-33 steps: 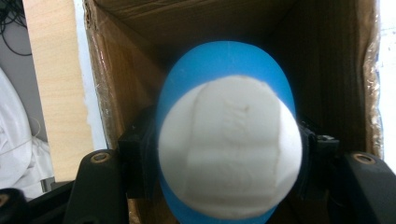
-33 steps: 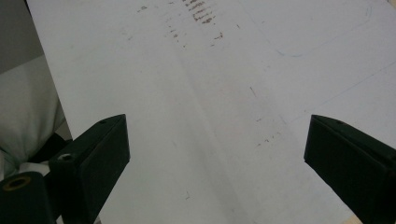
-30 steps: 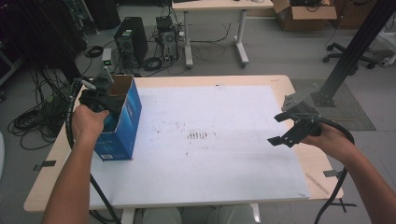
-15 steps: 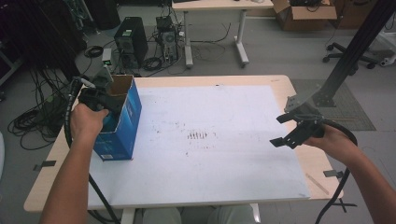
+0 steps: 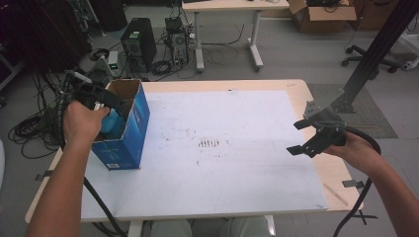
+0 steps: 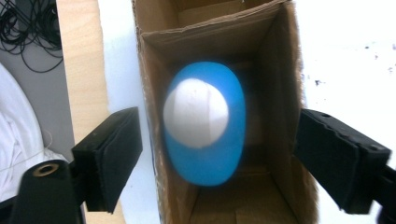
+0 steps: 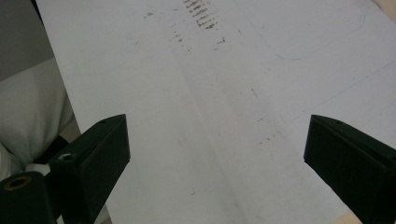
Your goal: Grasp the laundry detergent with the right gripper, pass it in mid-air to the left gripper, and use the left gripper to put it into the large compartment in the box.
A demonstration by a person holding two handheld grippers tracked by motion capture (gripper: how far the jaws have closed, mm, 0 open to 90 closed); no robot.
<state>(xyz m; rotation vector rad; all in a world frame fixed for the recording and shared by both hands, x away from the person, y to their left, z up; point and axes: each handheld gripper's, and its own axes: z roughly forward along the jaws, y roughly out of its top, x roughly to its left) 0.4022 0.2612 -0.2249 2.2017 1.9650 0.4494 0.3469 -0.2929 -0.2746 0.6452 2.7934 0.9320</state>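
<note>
A blue cardboard box stands open-topped at the left of the white tabletop. My left gripper hangs right over its opening, jaws wide open. In the left gripper view a blurred blue rounded object with a white round patch lies loose inside the box, between my left gripper's jaws without touching them. It also shows as the blue object in the box mouth. My right gripper is held open and empty above the table's right side, and the right gripper view has the right gripper over bare white surface.
Dark smudges mark the middle of the white surface. The wooden table edge frames it at the right. On the floor beyond are a computer tower, cables, another desk and a black post at the right.
The blue object now shows loose in the box mouth, free of the open left jaws. The right gripper has drifted a little to the right.
</note>
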